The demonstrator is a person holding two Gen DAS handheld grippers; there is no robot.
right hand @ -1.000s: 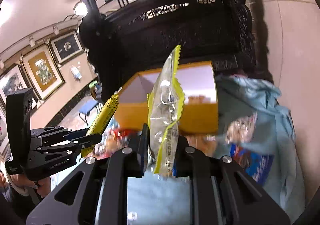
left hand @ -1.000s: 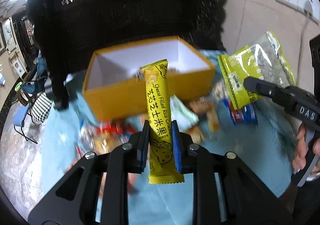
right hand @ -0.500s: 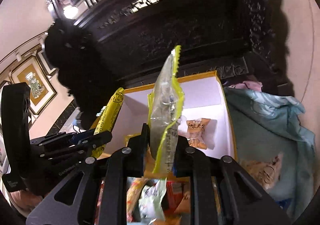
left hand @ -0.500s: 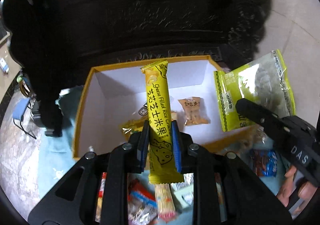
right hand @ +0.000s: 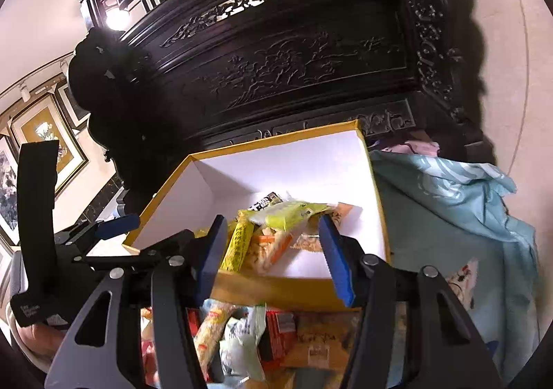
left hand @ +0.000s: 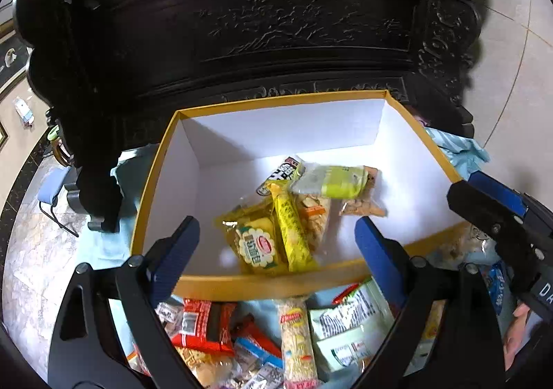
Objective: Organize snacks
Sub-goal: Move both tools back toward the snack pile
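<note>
Both the left claw (left hand: pixel 276 233) and right claw (right hand: pixel 273 250) gape wide, empty, above the box (left hand: pixel 276 280); the snacks (left hand: pixel 293 337) beneath them could snag the rim on lifting

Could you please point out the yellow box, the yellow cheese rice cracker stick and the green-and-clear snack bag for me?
yellow box (left hand: pixel 276 280): left wrist view, near wall.
yellow cheese rice cracker stick (left hand: pixel 292 228): left wrist view, mid-wrapper.
green-and-clear snack bag (left hand: pixel 331 177): left wrist view, green panel.

Little legible text, mostly blurred wrappers.
Right gripper (left hand: pixel 501 216) body shows white "D" at frame edge; snack packets (left hand: pixel 293 337) and yellow bar (left hand: pixel 292 233) carry print too blurred to read.
</note>
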